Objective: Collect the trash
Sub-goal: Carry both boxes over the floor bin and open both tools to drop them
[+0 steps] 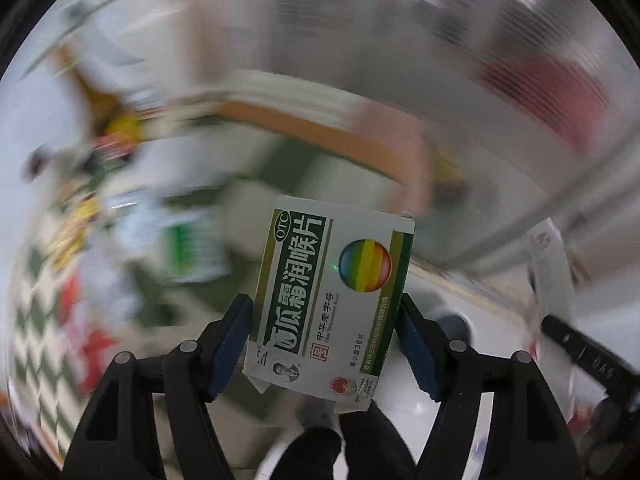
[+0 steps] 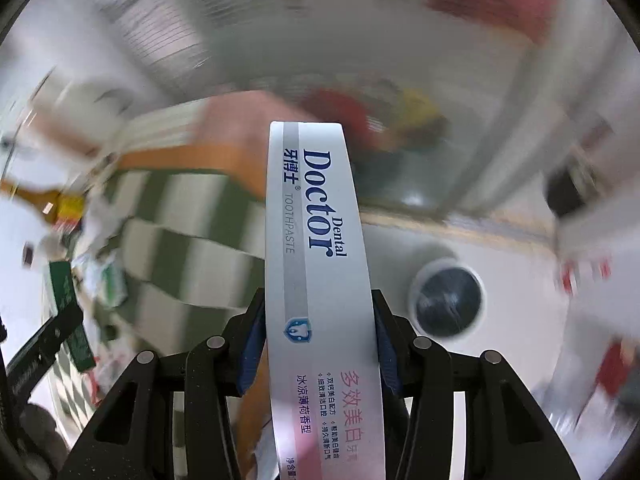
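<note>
- Left wrist view: the left gripper (image 1: 326, 316) is clamped on a medicine box (image 1: 332, 296), white and green with a rainbow ball printed on it; both blue pads (image 1: 230, 344) press its long sides.
- The box stands off the checked cloth (image 1: 36, 320), which blurs along the left edge with scattered litter.
- Right wrist view: the right gripper (image 2: 320, 320) grips a white toothpaste box (image 2: 316, 240) across its width, and the box reaches up the middle of the picture.
- A round bin (image 2: 448, 300) with a dark opening sits on the pale floor just right of the box; the green-and-white cloth (image 2: 192, 240) lies left.
</note>
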Available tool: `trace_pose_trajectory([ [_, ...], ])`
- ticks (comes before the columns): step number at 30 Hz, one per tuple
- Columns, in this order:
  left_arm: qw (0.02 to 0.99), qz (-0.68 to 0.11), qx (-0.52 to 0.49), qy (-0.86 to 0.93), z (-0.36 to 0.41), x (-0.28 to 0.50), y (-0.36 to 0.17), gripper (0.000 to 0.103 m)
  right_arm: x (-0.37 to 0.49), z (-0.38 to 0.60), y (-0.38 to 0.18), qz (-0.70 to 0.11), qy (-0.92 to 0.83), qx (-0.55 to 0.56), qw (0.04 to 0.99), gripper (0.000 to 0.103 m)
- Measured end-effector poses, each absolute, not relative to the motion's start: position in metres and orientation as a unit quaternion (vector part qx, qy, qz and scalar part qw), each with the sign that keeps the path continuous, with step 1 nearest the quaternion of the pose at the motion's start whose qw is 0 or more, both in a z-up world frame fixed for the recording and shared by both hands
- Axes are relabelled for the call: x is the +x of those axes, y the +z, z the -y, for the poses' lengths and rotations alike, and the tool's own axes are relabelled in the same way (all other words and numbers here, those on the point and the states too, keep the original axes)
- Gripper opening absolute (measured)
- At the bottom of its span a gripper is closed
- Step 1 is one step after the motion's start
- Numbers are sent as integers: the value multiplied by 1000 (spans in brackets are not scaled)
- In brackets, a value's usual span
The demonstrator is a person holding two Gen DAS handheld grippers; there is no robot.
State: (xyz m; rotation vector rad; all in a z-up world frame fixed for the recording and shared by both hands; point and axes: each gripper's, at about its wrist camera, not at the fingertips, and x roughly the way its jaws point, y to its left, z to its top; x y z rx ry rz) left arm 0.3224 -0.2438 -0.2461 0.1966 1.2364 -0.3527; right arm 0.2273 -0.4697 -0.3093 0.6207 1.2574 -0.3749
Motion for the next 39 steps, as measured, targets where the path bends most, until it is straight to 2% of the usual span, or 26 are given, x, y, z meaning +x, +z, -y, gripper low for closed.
trace_pose_trajectory([
  [4,729,-621,131,-256,352,286,-309,69,126,546,-383,-588,-242,357,684,51],
  [8,644,-688,146,-300,434,255,-422,69,55,591,-494,-611,-258,421,619,51],
  [14,552,-750,191,-310,524,228,-635,69,14,638,-669,-611,-247,484,575,51],
  [18,514,-770,216,-310,557,215,-738,70,12,662,-791,-621,-228,507,553,51],
  [20,508,-765,241,-313,567,208,-777,71,14,666,-813,-624,-226,506,551,51],
  [21,507,-764,248,-313,574,203,-785,72,14,669,-844,-627,-219,509,548,51],
  [23,509,-758,260,-314,583,199,-802,100,19,674,-874,-639,-209,505,541,53],
  [24,513,-755,264,-311,585,197,-808,102,22,676,-888,-644,-206,501,540,56],
  [25,517,-753,267,-308,586,191,-808,102,24,678,-898,-647,-208,498,539,71],
  [27,528,-744,273,-304,584,190,-808,102,27,681,-904,-649,-212,490,543,93],
  [28,538,-735,280,-302,583,188,-807,102,27,682,-904,-650,-217,482,546,99],
  [30,568,-708,289,-306,576,188,-797,102,24,683,-896,-650,-234,463,555,103],
  [34,619,-652,331,-288,565,183,-777,102,16,681,-876,-649,-271,423,571,103],
  [39,644,-636,324,-276,544,180,-748,102,15,671,-857,-652,-293,390,581,103],
])
